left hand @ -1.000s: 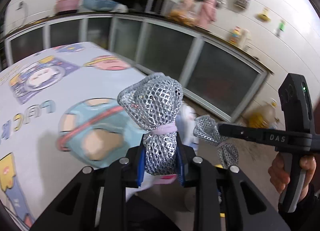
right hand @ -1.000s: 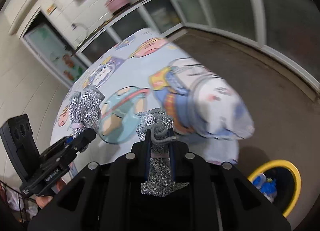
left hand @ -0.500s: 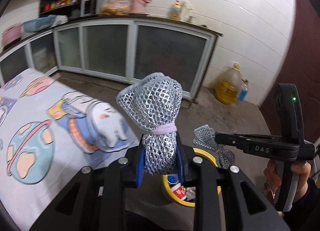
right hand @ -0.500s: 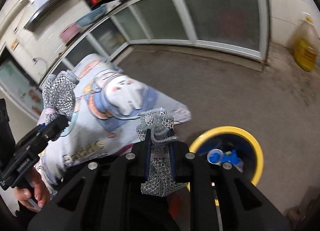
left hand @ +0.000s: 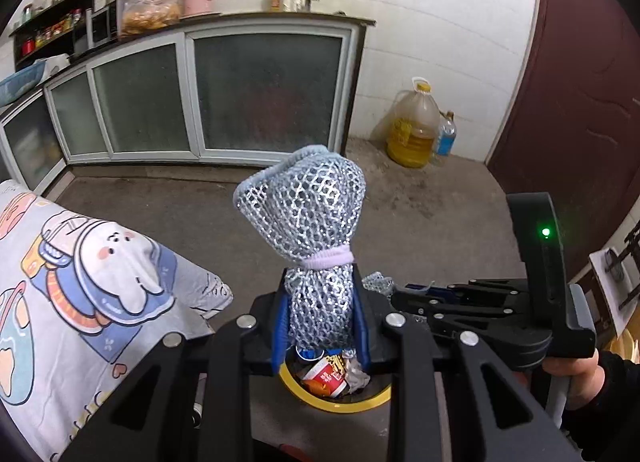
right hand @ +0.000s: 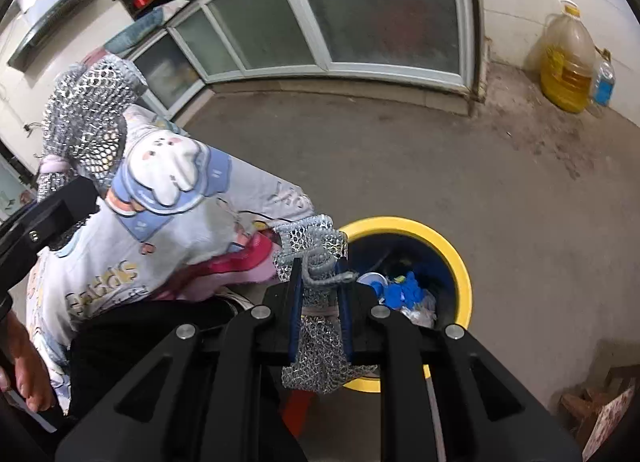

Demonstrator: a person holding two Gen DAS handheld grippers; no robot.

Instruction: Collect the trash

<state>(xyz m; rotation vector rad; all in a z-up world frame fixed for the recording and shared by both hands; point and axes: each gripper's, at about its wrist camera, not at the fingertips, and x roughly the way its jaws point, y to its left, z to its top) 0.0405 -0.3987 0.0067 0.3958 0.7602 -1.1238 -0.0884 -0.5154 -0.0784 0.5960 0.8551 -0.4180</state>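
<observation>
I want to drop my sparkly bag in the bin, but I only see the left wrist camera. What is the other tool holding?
Observer: The right tool is shut on a second silver mesh bundle with a grey cord knotted round it.
Operator: Is it near the bin?
Observer: In the right wrist view it lines up with the near left edge of the yellow-rimmed bin. I cannot tell how high above it is.
Operator: What is inside on that side?
Observer: Crumpled blue scraps lie against the bin's dark blue inner wall.
</observation>
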